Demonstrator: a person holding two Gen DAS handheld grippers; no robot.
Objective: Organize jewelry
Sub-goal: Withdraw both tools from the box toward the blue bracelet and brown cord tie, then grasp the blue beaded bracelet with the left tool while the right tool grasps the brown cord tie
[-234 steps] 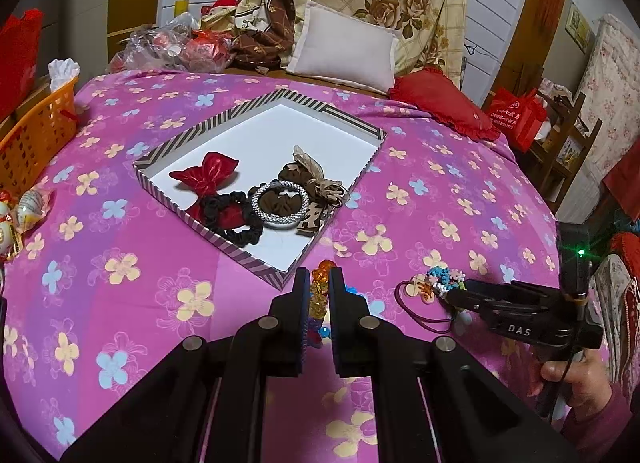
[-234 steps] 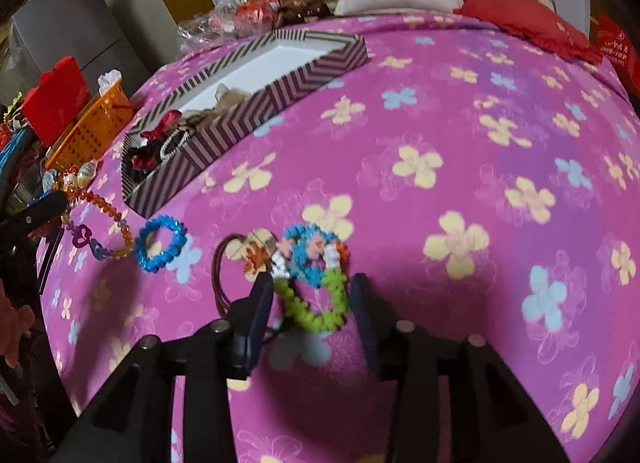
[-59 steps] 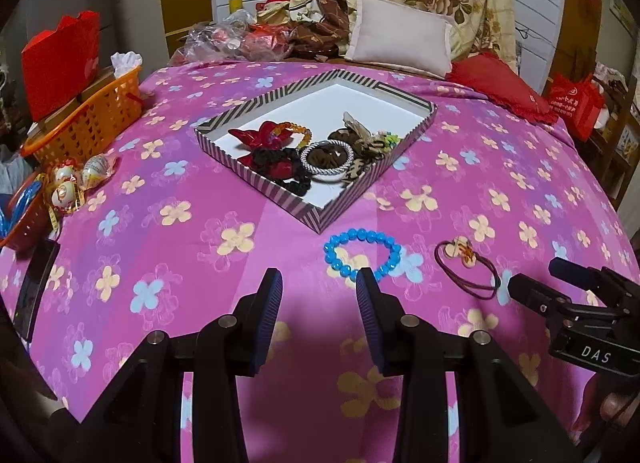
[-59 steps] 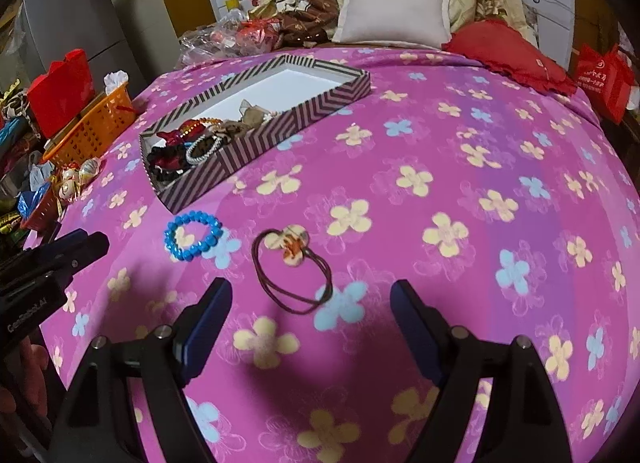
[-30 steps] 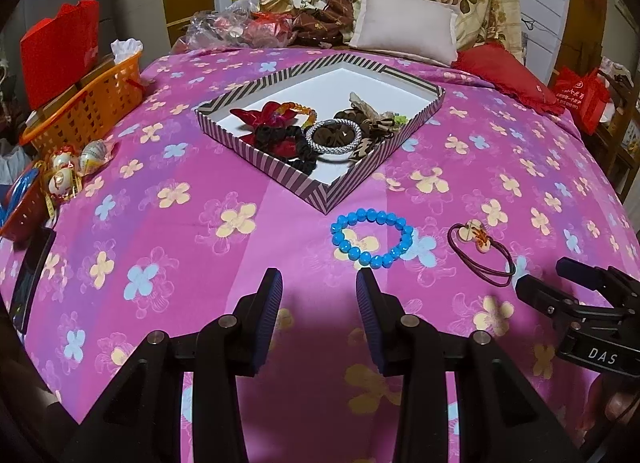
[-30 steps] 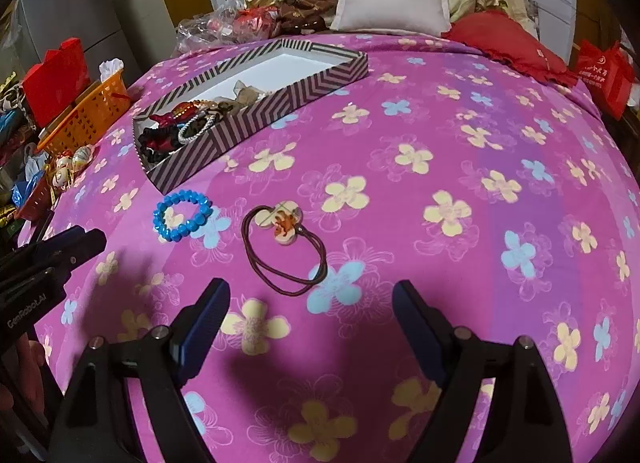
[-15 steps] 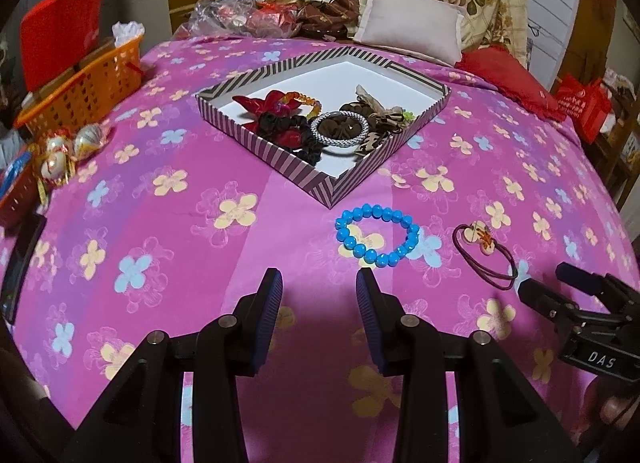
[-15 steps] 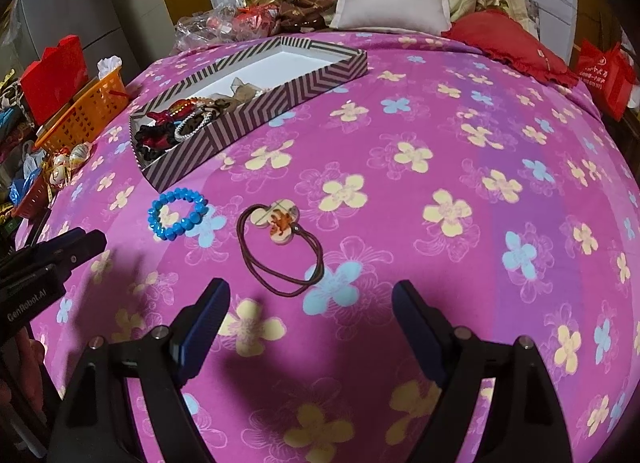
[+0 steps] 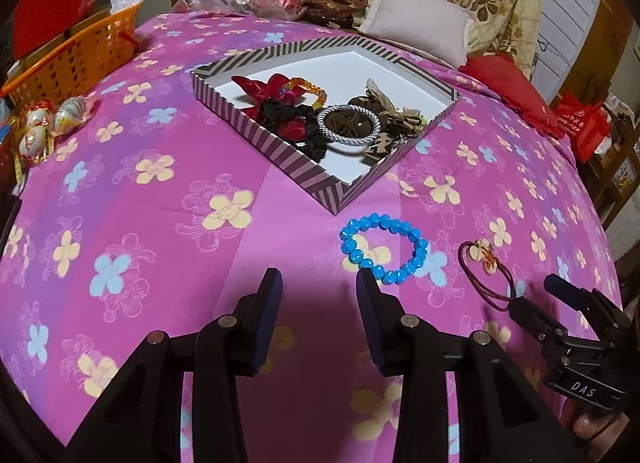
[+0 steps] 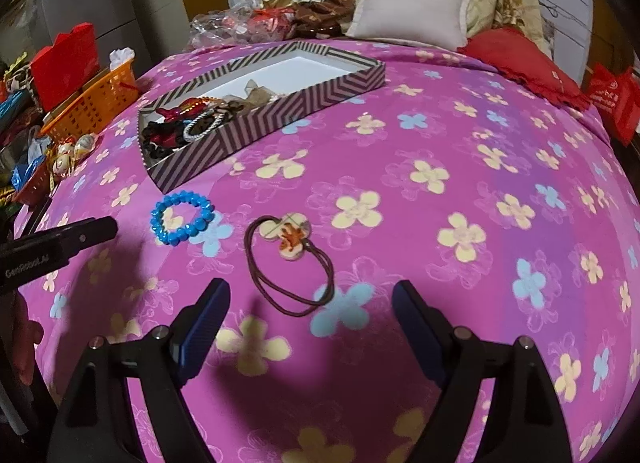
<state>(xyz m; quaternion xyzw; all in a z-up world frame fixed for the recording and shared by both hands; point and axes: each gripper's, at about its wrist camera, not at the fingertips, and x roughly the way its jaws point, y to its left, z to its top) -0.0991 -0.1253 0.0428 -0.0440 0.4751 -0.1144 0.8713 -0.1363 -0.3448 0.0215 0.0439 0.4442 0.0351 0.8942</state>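
A blue bead bracelet (image 9: 383, 247) lies on the pink flowered cloth just ahead and right of my open, empty left gripper (image 9: 318, 283); it also shows in the right wrist view (image 10: 182, 217). A brown hair tie with an orange charm (image 10: 290, 263) lies just ahead of my wide-open, empty right gripper (image 10: 310, 301); it also shows in the left wrist view (image 9: 486, 267). The striped tray (image 9: 276, 147) holds a red bow, a black scrunchie, a silver bangle, amber beads and brown ties; it also shows in the right wrist view (image 10: 280, 115).
An orange basket (image 9: 72, 55) and small shell trinkets (image 9: 52, 123) sit at the left edge. Pillows (image 9: 416, 27) and a red cushion (image 9: 508, 83) lie behind the tray. The right gripper's body (image 9: 580, 339) is at the lower right of the left wrist view.
Both grippers have edged forward toward the bracelet and hair tie over the last second. Since 7.8 s ago, the beaded pieces each gripper held are gone from the cloth and both jaws are open.
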